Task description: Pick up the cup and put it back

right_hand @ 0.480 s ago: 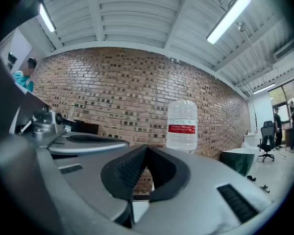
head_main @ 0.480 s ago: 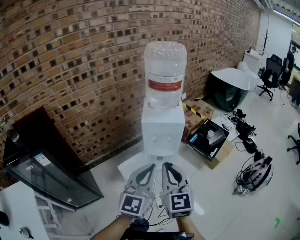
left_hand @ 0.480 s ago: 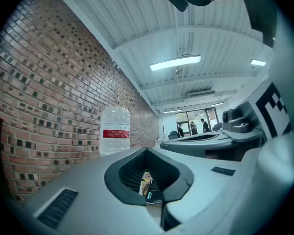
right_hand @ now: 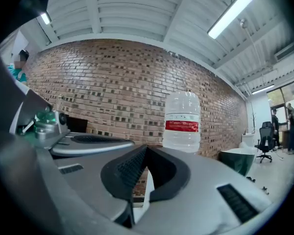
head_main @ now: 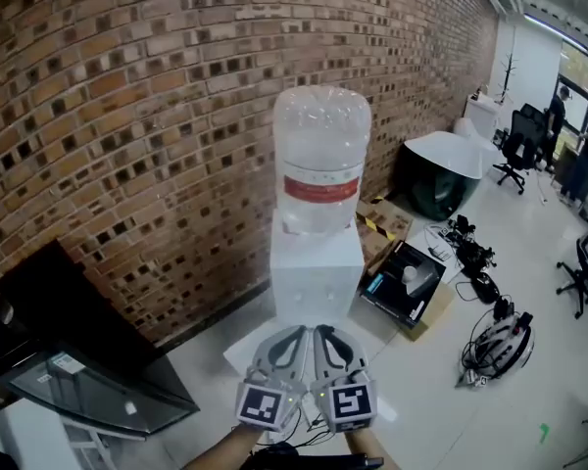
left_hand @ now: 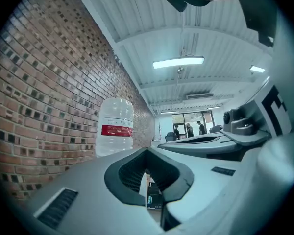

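The water dispenser [head_main: 316, 262] looms slightly nearer than a moment ago, so the approach seems under way. The left gripper [head_main: 300, 331] and right gripper [head_main: 319, 330] sit side by side, near, jaws closed and empty. The cup shows in no view, so the pickup is not yet begun.

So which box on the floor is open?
The cardboard box nearer the tangle of cables: its top is open, with something black inside. The other box, behind it by the brick wall, has yellow-and-black tape and looks shut.

Red-brown brick wall [head_main: 127, 116], pale floor [head_main: 554, 360], white water dispenser [head_main: 314, 267], black office chair [head_main: 517, 145], ceiling strip light [left_hand: 178, 61]
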A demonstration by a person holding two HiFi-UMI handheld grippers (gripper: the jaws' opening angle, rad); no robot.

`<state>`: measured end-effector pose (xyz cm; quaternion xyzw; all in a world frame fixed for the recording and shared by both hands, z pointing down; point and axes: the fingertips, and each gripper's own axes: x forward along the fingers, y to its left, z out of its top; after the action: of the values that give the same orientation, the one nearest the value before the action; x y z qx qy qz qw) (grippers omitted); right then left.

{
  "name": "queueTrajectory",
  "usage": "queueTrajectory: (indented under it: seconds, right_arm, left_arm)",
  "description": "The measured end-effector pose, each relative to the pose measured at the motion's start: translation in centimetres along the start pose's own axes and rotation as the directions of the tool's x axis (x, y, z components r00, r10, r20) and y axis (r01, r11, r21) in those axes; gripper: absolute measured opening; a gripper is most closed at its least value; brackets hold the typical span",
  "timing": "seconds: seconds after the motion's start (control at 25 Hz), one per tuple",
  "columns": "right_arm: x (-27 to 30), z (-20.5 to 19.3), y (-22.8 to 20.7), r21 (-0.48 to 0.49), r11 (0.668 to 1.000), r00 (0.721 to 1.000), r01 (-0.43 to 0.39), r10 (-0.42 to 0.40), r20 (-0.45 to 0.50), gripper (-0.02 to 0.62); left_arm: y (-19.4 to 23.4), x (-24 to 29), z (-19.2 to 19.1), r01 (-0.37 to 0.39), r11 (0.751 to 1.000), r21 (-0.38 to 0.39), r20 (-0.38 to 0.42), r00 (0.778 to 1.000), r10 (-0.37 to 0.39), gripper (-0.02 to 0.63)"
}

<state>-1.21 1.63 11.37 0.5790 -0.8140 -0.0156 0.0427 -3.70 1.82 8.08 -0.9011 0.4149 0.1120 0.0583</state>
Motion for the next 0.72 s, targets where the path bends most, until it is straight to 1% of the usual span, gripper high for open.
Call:
queueTrajectory:
  seconds: [0.12,0.32,0.52,0.72]
  right_arm:
    - [2.4,-0.1,-0.5,-0.029,1.0,1.0,0.012,-0.013,-0.017,0.005]
    - [5.3,0.9,-1.3,0.003,0.998,0.998,0.056,-0.056,0.007,0.005]
    - [6.9,0.7,-2.2,-0.014,0.998,0.998,0.058,-0.058,-0.002,0.006]
    - [7.6,0.3,-3.7,-0.037,0.998,0.999,0.048,-0.048,-0.002,0.006]
  left_arm:
    - [1.8,1.5,-0.4,0.019,1.0,-0.009,-0.003,1.0,-0.019,-0.003]
    - [3.8,3.4,-0.6,0.051,0.998,-0.024,0.006,0.999,-0.051,-0.003]
    - [4.3,4.7,-1.3,0.069,0.997,-0.026,-0.001,0.998,-0.069,-0.002]
    - [4.4,5.7,-2.1,0.055,0.998,-0.018,-0.011,0.998,-0.056,-0.003]
